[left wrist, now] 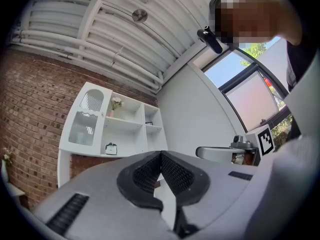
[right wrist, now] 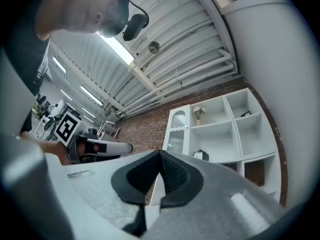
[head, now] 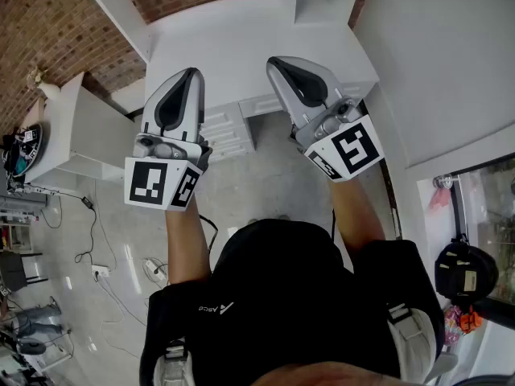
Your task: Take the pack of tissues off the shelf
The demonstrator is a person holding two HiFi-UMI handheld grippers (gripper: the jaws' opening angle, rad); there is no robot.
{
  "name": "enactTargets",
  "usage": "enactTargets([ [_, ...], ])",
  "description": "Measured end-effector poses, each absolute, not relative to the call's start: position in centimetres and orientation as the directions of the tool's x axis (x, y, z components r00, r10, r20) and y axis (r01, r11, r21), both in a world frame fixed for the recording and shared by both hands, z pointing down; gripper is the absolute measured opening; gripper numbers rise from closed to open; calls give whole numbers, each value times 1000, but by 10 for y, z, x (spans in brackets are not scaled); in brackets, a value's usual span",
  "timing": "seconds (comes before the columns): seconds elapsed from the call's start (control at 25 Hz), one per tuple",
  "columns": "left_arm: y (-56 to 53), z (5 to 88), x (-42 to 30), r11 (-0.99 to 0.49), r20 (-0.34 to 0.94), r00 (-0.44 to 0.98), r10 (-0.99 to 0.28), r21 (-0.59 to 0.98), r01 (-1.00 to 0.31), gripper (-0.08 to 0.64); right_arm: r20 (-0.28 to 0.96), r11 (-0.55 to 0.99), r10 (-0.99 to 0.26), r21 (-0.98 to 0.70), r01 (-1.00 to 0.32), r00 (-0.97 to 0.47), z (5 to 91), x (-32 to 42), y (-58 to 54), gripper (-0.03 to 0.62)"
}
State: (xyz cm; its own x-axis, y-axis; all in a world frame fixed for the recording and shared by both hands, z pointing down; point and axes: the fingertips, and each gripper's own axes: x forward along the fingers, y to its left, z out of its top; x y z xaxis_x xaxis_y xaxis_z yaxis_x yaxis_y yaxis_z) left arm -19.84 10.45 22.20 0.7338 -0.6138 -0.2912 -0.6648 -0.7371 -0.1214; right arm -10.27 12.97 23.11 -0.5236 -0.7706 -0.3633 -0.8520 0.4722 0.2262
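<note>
**Where the pack sits: shelf unit, contents, two closed claws**

Although the head view shows both tools raised side by side ahead of a person [head: 282,296] in a black top, it shows nothing of the shelf compartments. Those appear only in the two gripper views.

1. Left gripper [left wrist: 161,158]: jaws pressed together, ribbed pads meeting, nothing between them. Its view alone shows the other tool's marker cube [left wrist: 265,140], off to the right.
2. Right gripper [right wrist: 160,156]: jaws likewise together, nothing held.
3. Shelf unit [left wrist: 125,125]: white, open-fronted, set against a brick wall [left wrist: 35,109], well apart from both claws.
   - Left column: arched glazed door [left wrist: 86,118], with pale ribbed shapes behind it that cannot be identified.
   - Middle column, upper compartment: vase [left wrist: 116,104] with flowers.
   - Middle column, lower compartment: pack of tissues [left wrist: 111,148]. It is a small pale pack with dark markings, resting on the shelf board toward the compartment's left side, untouched. It is too small to read.
   - Right column, upper compartment: small dark item [right wrist: 245,114], shown more plainly in the right gripper view. Its kind cannot be told.
</note>
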Motion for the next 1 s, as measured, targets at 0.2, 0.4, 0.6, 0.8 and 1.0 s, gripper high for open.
enactTargets([
  [0.2,97,222,-183,-731,-292,728,-620,-122,-671,-2,-365,493,-762,209,-845,-535,232,-88,124,2],
  [0.4,86,220,-165,-713,-304,705,-641,-105,-693,-2,-362,500,-756,218,-838,-545,231,-68,119,2],
  [0.6,64,216,-147,-693,-316,680,-662,-89,-716,-2,-360,514,-743,232,-826,-564,230,-49,107,2],
  [0.8,35,206,-136,-652,-334,633,-698,-69,-755,0,-357,516,-741,237,-823,-568,229,-30,93,2],
  [1.0,-11,190,-130,-608,-365,591,-720,-79,-790,86,-354,511,-742,251,-822,-569,229,-18,70,2],
])
